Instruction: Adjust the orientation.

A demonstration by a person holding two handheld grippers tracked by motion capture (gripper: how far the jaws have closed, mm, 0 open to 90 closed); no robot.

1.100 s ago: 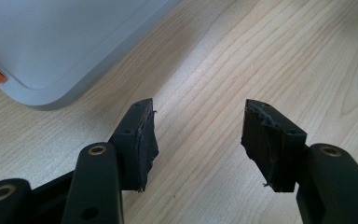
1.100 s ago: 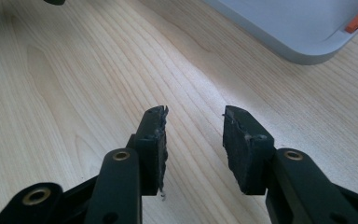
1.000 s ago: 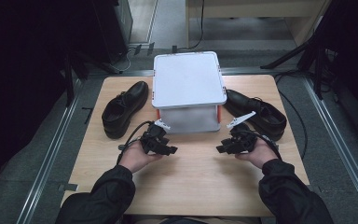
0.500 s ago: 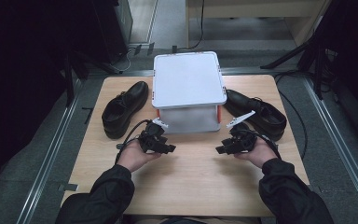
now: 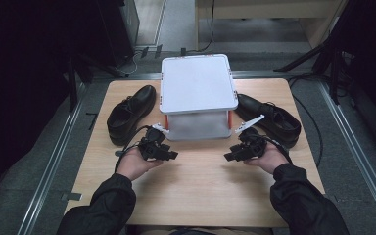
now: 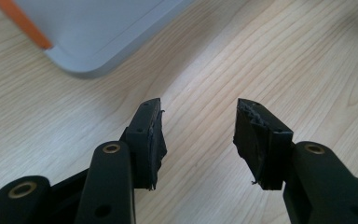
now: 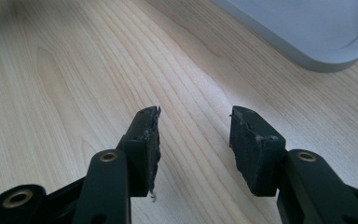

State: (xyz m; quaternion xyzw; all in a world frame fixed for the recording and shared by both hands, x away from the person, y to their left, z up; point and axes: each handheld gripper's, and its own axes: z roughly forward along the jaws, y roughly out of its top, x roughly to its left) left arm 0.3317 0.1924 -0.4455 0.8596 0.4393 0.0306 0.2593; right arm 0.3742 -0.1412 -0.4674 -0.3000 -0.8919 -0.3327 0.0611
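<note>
A lidded white plastic box [image 5: 199,93] with orange clips stands at the middle back of the wooden table [image 5: 196,191]. One black leather shoe [image 5: 129,112] lies left of the box and another black shoe [image 5: 270,119] lies right of it. My left gripper [image 5: 172,155] is held low in front of the box's left corner, open, with bare wood between its jaws [image 6: 198,135]. My right gripper [image 5: 228,157] mirrors it in front of the box's right corner, open and holding nothing [image 7: 193,135]. The box's rounded corner [image 6: 88,42] appears beyond the left jaws, and the box corner [image 7: 307,32] beyond the right jaws.
The person's dark-sleeved forearms come in from the bottom edge. Bare wood [image 5: 200,171] stretches between the two grippers and toward the near edge. Grey floor with metal rails and cables surrounds the table, and dark stands rise at both sides.
Both hands have shifted slightly, with the grippers settling a little nearer the table's middle front. Box and shoes have not moved.
</note>
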